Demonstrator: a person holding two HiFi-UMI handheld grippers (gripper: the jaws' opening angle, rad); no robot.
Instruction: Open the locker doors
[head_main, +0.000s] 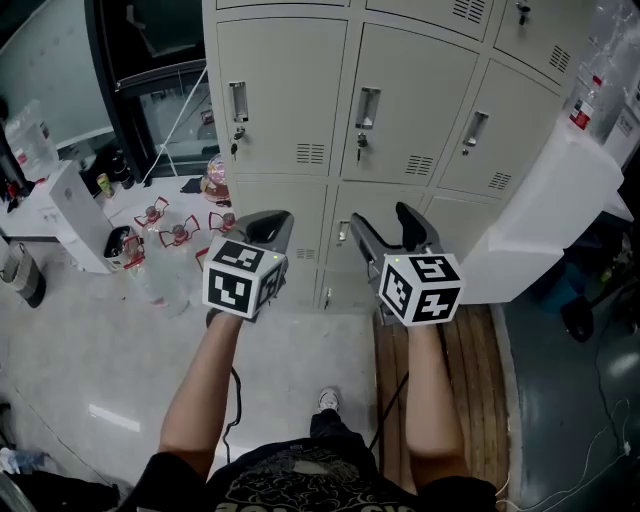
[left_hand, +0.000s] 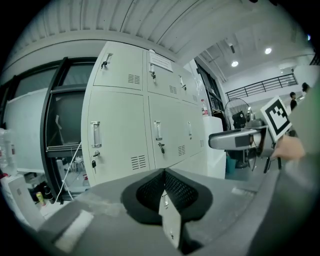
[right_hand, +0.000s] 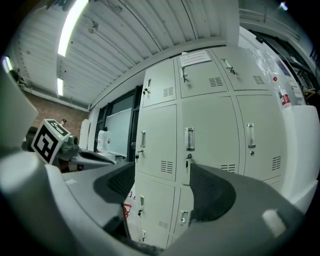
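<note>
A bank of cream metal lockers (head_main: 400, 100) stands ahead, and every door I can see is closed. Each door has a vertical chrome handle, such as the left handle (head_main: 238, 102) and the middle handle (head_main: 367, 108), with small keys hanging under them. My left gripper (head_main: 268, 228) is shut with nothing in it, held in the air short of the lower row; its jaws (left_hand: 164, 172) meet in the left gripper view. My right gripper (head_main: 383, 220) is open and empty beside it, and the middle door handle (right_hand: 189, 139) shows between its pads (right_hand: 210, 192). Neither gripper touches a locker.
A white boxy unit (head_main: 545, 215) leans against the lockers at the right. Several clear water bottles with red caps (head_main: 170, 240) stand on the floor at the left, next to a white case (head_main: 75, 215). Wooden planks (head_main: 470, 350) lie under my right arm. A dark window frame (head_main: 110, 80) adjoins the lockers.
</note>
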